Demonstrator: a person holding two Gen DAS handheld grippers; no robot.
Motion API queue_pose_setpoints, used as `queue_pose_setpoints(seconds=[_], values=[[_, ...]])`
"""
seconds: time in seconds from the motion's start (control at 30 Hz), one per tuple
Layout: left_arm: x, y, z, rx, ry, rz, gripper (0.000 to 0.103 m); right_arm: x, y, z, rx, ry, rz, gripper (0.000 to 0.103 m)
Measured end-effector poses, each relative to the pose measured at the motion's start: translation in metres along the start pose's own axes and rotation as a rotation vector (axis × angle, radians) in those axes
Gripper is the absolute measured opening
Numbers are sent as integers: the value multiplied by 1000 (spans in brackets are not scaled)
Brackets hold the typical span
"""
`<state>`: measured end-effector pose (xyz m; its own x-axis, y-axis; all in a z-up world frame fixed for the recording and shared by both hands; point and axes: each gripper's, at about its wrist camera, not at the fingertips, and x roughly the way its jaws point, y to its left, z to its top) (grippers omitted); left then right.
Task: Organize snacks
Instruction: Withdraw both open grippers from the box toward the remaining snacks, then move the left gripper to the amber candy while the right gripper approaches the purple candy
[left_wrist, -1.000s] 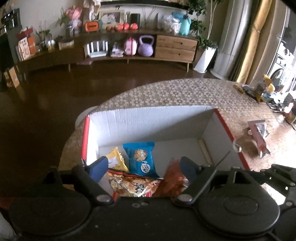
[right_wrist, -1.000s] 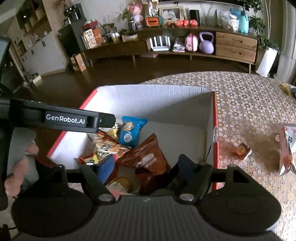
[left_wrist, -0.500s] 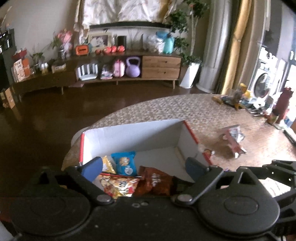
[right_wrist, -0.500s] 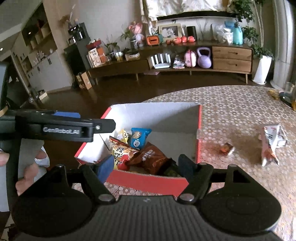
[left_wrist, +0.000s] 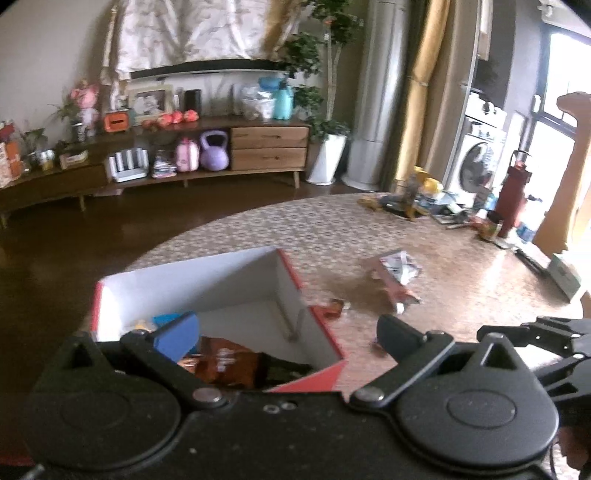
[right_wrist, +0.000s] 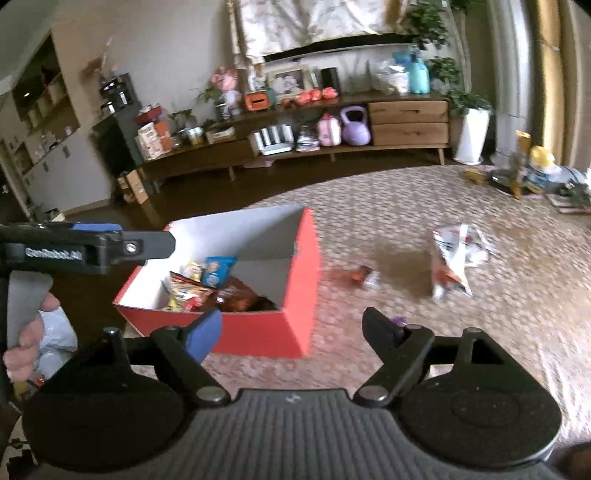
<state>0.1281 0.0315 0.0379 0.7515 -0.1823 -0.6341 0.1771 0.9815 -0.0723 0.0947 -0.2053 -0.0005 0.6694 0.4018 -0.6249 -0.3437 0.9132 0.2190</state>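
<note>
A red cardboard box (right_wrist: 295, 317) with a white inside (left_wrist: 192, 284) stands on the patterned table. It holds several snack packs: a blue one (right_wrist: 218, 271), yellow-red ones (right_wrist: 184, 291) and a brown one (left_wrist: 229, 365). A long white-and-orange snack bag (right_wrist: 448, 258) (left_wrist: 397, 275) and a small wrapped sweet (right_wrist: 364, 275) (left_wrist: 332, 308) lie on the table right of the box. My left gripper (left_wrist: 284, 334) is open and empty above the box's near right corner. My right gripper (right_wrist: 291, 328) is open and empty, in front of the box.
The table (right_wrist: 480, 332) has clutter at its far right edge: a dark red bottle (left_wrist: 511, 192), toys (right_wrist: 535, 173) and small items. A low wooden sideboard (right_wrist: 332, 136) stands across the dark floor. The left hand-held gripper's body (right_wrist: 85, 249) shows at left in the right wrist view.
Both grippers pulled back and up from the box and swung right. The loose bag and sweet on the table now show more centrally. Both stayed open and empty.
</note>
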Motion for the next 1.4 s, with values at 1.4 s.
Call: queue_pose_setpoints(seconds=[1.4], values=[[240, -97, 44, 80, 377, -26, 101, 119, -109, -21, -14, 153, -40, 84]])
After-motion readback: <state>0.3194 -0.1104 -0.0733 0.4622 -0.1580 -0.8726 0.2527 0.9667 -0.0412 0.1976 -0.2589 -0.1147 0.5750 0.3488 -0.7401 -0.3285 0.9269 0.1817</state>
